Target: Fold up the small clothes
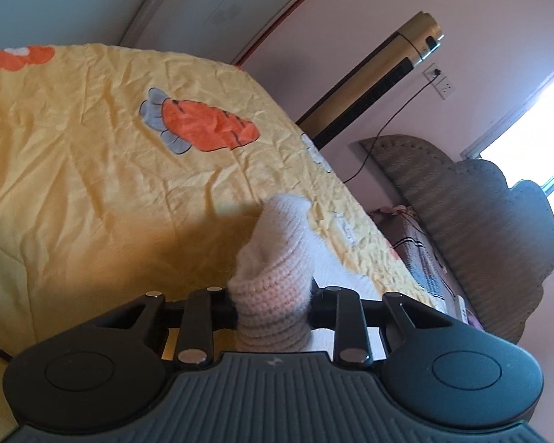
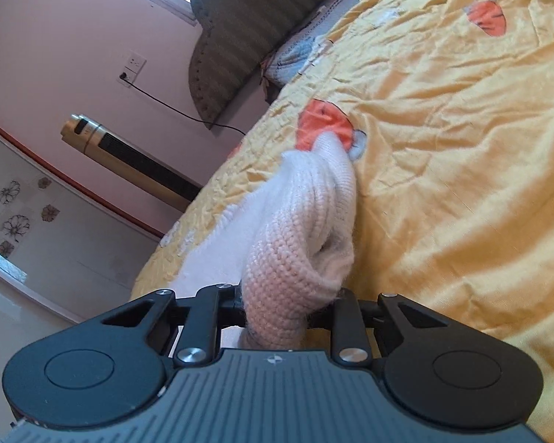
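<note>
Left gripper [image 1: 273,308] clamped narrow on a bunched fold of the pale pink knitted garment [image 1: 277,258], pads pressing the wool from both sides; knit rising straight ahead of the jaws over the yellow quilt [image 1: 92,147], with an orange carrot print [image 1: 207,125] well beyond and to the left. Right gripper [image 2: 277,306] likewise pinched tight on the same knitted garment [image 2: 299,229]; wool bulging forward from between the pads, quilt stretching ahead and to the right, gold tower fan [image 2: 129,155] far off to the left.

A yellow carrot-print quilt [image 1: 92,147] covers the bed, a pink knit garment [image 2: 314,199] on it.
</note>
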